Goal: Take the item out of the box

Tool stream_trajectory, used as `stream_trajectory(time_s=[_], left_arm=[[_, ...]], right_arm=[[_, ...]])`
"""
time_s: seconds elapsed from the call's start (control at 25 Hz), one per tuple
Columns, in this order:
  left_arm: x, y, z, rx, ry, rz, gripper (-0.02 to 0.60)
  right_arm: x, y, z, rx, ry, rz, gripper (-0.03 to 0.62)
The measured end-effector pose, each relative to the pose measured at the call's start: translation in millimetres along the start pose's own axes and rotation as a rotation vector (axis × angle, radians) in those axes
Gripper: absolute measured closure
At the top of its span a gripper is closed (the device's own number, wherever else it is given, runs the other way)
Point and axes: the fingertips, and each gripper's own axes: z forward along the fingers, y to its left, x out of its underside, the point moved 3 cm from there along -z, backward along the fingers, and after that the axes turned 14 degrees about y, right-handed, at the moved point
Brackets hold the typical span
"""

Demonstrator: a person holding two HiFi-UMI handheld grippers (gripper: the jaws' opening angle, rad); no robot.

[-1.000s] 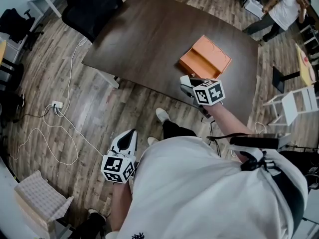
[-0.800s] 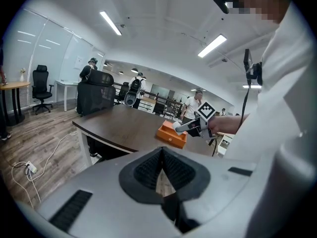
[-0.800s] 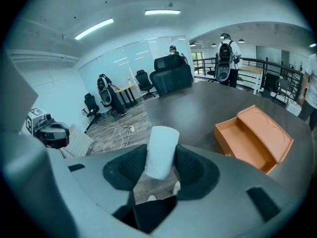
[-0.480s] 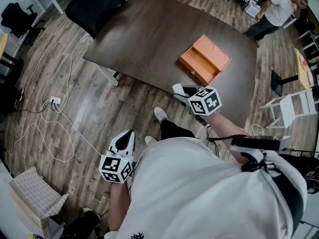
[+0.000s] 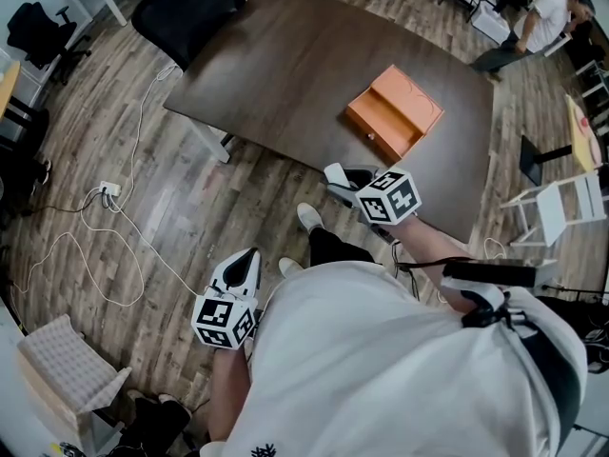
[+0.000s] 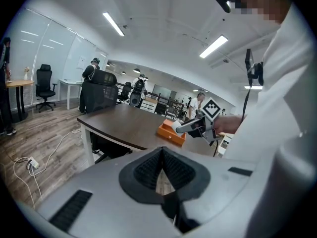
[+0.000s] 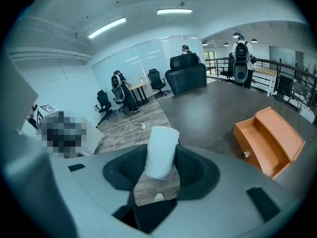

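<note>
Now | right fingers (image 7: 190, 167) clamp white roll (image 7: 161, 152) at table (image 5: 285, 74) edge | left fingers (image 6: 146, 172) together over floor (image 5: 190, 217)

Dark brown table (image 5: 285, 74) with a rounded outline, standing on a wood-plank floor (image 5: 190, 217). Its top carries a single object, an open orange box (image 5: 395, 112) (set near the right end, just inside the near edge). A white power strip (image 5: 110, 189) with trailing cables lies on the floor to the left.

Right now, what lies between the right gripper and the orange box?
Only bare dark tabletop, seen in the head view. The right gripper holds a white roll.
</note>
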Motion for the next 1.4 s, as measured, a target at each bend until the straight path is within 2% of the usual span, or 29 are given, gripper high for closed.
stream_trajectory(time_s=[0.6, 1.4], left_arm=[[7, 5, -5, -0.003, 0.0, -0.011, 0.571], [6, 5, 12, 0.024, 0.039, -0.007, 0.571]], right_arm=[[-2, 12, 8, -0.012, 0.011, -0.02, 0.418], [6, 0, 12, -0.017, 0.033, 0.002, 0.419]])
